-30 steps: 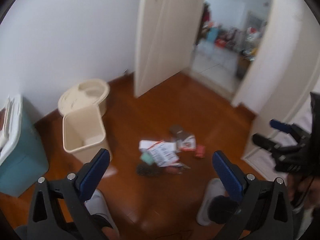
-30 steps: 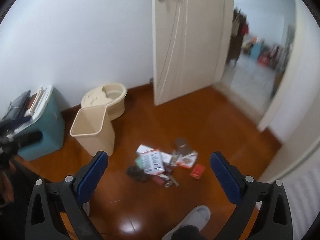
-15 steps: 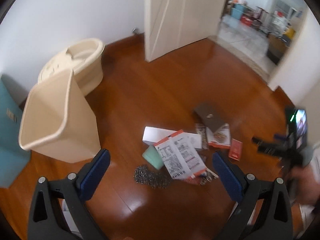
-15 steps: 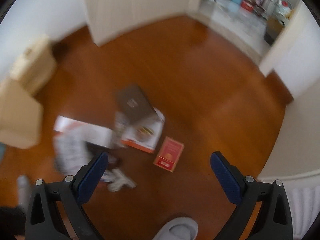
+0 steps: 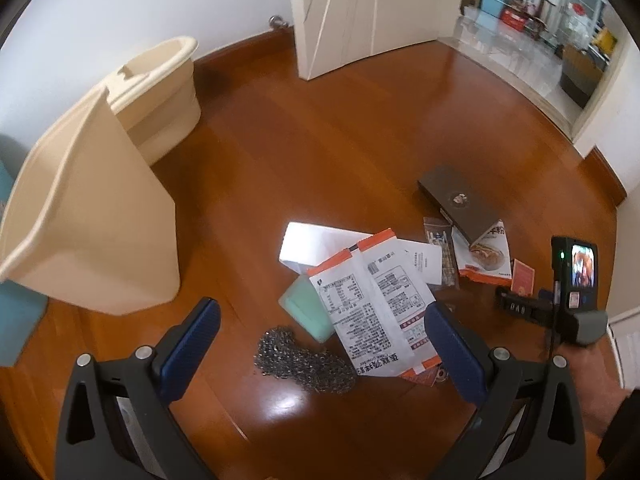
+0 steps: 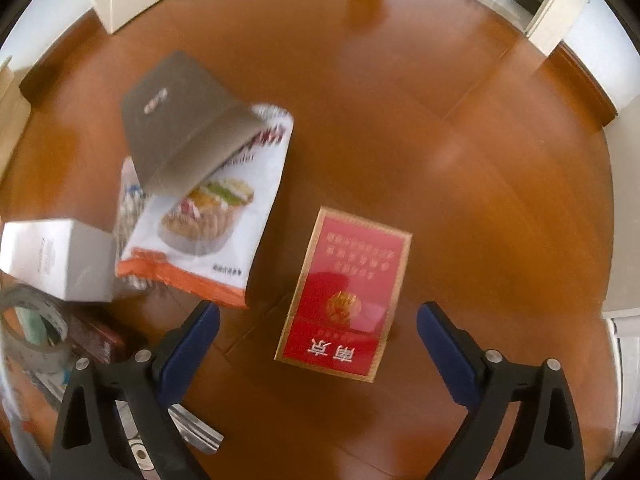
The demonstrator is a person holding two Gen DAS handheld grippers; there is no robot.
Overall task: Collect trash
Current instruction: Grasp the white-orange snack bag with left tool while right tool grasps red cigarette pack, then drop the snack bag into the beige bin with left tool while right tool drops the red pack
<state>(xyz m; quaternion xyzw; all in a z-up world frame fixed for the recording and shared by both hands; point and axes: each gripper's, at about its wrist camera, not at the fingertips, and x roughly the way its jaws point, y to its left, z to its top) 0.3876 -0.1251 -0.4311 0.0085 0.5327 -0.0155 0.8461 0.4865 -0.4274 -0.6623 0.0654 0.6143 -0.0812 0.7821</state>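
A trash pile lies on the wooden floor: a white and orange food bag [image 5: 372,304], a grey metal scourer [image 5: 304,360], a green piece [image 5: 308,308], a white box [image 5: 316,244] and a brown box [image 5: 460,204]. My left gripper [image 5: 320,336] hangs open above the scourer and bag, holding nothing. A red cigarette pack [image 6: 344,292] lies flat just right of the pile. My right gripper [image 6: 318,320] points down at it with jaws wide and closing; the pack sits between the fingers, and the pads are clear of it. The open beige bin [image 5: 92,220] stands left of the pile.
A round beige tub [image 5: 160,80] stands behind the bin, and a teal box [image 5: 16,320] sits at the far left. A white door [image 5: 360,12] stands ajar beside a doorway [image 5: 520,40] to a tiled room. A snack bag [image 6: 208,232] and tape roll [image 6: 36,336] lie left of the red pack.
Both grippers have dropped from a high view of the room to just above the floor. The right one tipped downward and came over the red pack; the left closed in on the pile.
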